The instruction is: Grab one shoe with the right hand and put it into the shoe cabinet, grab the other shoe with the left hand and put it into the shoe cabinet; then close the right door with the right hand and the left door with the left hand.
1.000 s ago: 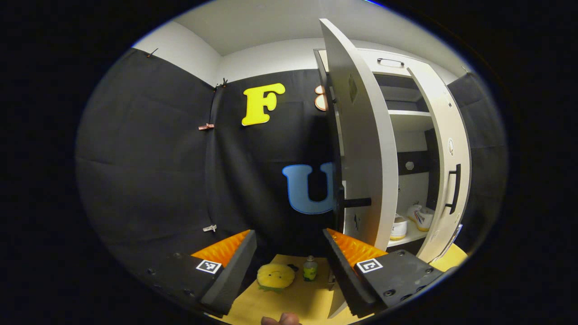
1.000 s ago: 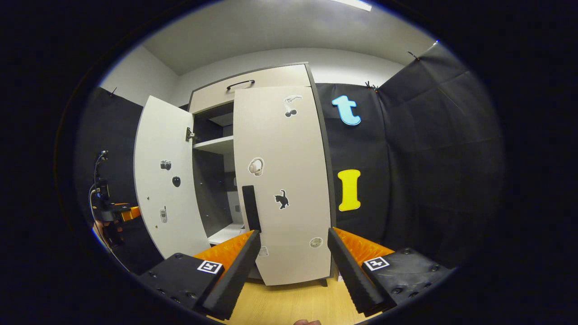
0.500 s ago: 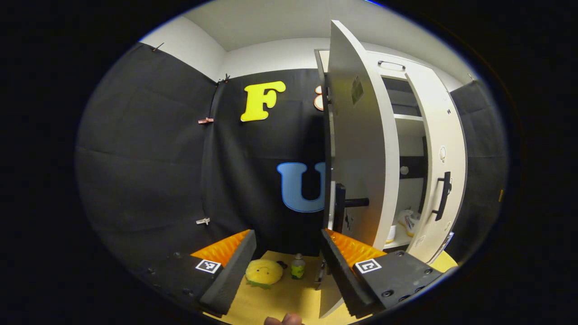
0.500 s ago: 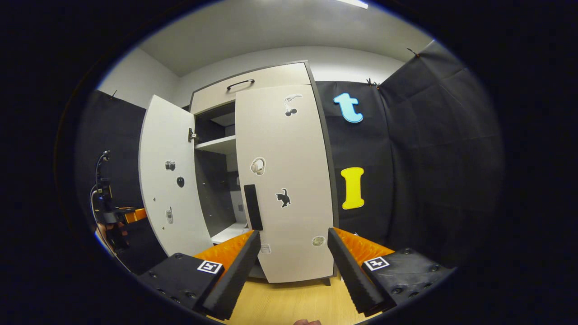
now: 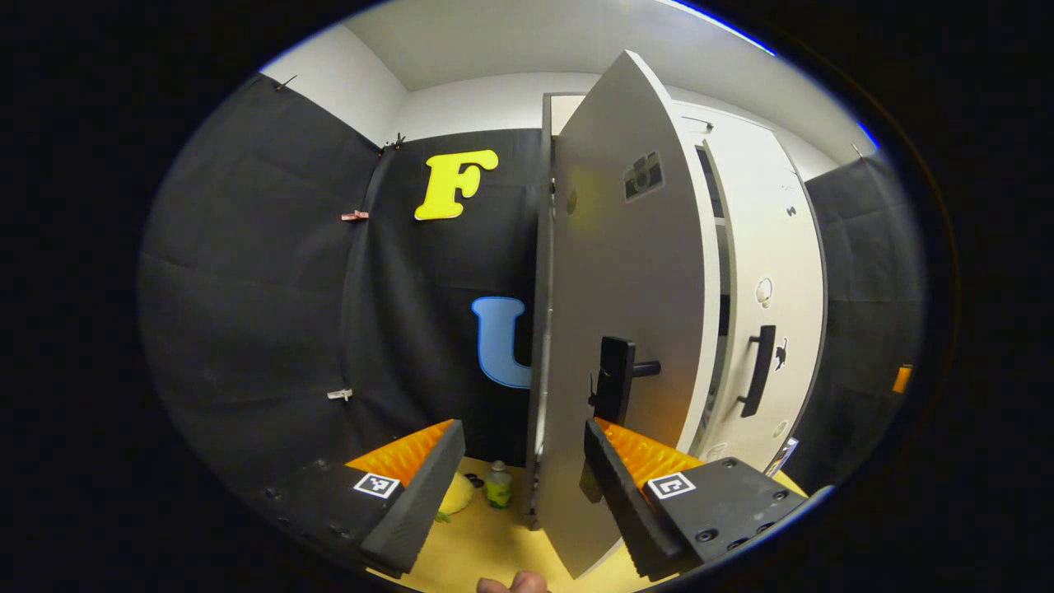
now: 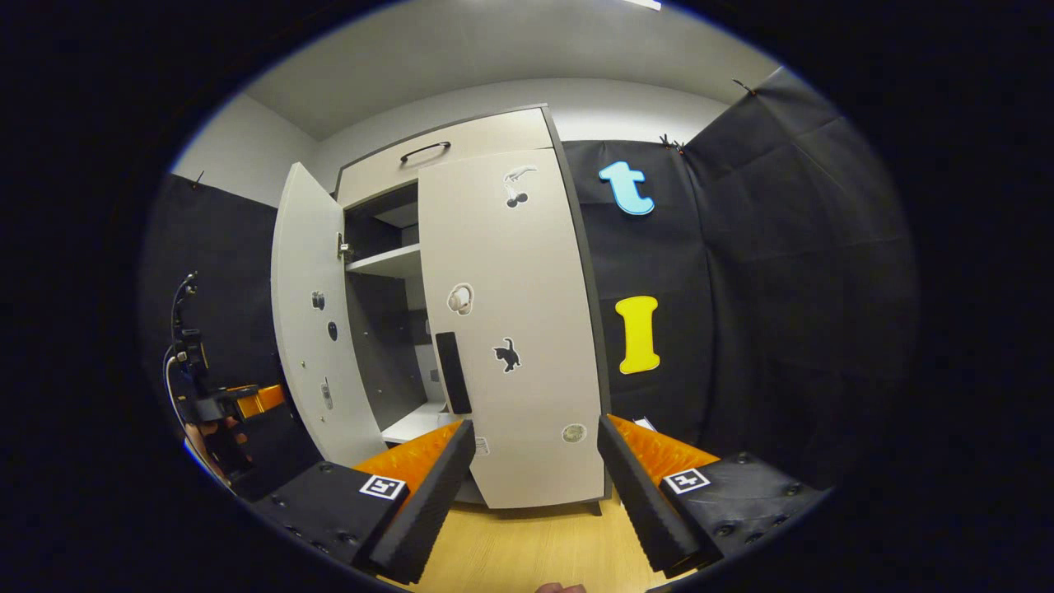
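The white shoe cabinet's left door stands partly open, its black handle just above one finger of my left gripper. That gripper is open and holds nothing; the door's hinge-side edge rises between its fingers. The right door looks shut or close to it, with its handle above my open, empty right gripper. Between the doors a shelf and dark interior show. The shoes are hidden behind the doors. A hand holds the left gripper by the left door.
A yellow plush toy and a small green bottle sit on the wooden floor by the cloth wall, left of the cabinet. A drawer with a handle tops the cabinet.
The left door has swung toward shut, hiding the shoes that showed on the bottom shelf. The left gripper moved with it. The right gripper has barely shifted.
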{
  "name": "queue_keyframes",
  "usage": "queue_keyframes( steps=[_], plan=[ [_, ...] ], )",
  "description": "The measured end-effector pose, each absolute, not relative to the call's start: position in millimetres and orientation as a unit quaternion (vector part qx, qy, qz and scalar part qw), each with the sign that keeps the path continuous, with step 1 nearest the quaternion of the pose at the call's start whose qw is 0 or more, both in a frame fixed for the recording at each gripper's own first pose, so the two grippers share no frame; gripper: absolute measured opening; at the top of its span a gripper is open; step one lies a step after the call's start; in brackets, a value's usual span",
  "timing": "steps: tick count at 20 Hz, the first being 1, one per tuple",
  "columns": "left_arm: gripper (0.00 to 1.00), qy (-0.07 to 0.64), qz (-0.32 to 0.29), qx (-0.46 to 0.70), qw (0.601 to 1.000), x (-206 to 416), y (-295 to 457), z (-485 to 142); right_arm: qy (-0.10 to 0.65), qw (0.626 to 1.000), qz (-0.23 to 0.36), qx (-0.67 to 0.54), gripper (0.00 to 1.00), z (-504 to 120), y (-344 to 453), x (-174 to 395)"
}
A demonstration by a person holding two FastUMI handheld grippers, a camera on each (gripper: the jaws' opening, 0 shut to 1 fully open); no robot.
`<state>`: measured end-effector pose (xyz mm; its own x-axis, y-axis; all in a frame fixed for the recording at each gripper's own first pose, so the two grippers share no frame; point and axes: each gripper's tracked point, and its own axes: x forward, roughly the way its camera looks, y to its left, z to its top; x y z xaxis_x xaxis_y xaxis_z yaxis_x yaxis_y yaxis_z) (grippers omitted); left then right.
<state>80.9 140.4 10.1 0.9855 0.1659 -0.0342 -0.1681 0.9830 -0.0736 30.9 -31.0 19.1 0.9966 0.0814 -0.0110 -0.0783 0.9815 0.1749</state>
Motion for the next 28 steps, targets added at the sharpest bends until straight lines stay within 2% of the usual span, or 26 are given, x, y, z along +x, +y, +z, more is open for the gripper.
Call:
queue_keyframes(
  steps=[5, 11, 18, 28],
  plan=[
    [0.94, 0.014, 0.009, -0.042, 0.999, 122.3, 49.9, 5.2, 0.008, 0.996, 0.024, 0.089, 0.98, 20.3, -40.7, 26.9],
    [0.95, 0.016, -0.038, -0.034, 0.999, 145.2, -25.6, 0.7, 0.007, 0.997, 0.001, 0.075, 0.98, 19.3, -67.7, 26.9],
    [0.95, 0.020, -0.052, -0.040, 0.998, 136.8, -47.8, 4.4, 0.005, 0.997, -0.011, 0.070, 0.97, 20.1, -88.8, 36.0],
    [0.95, 0.026, -0.052, -0.043, 0.997, 80.5, -42.5, 9.9, -0.005, 0.999, 0.019, 0.034, 0.97, 27.6, -74.6, 42.3]
  ],
)
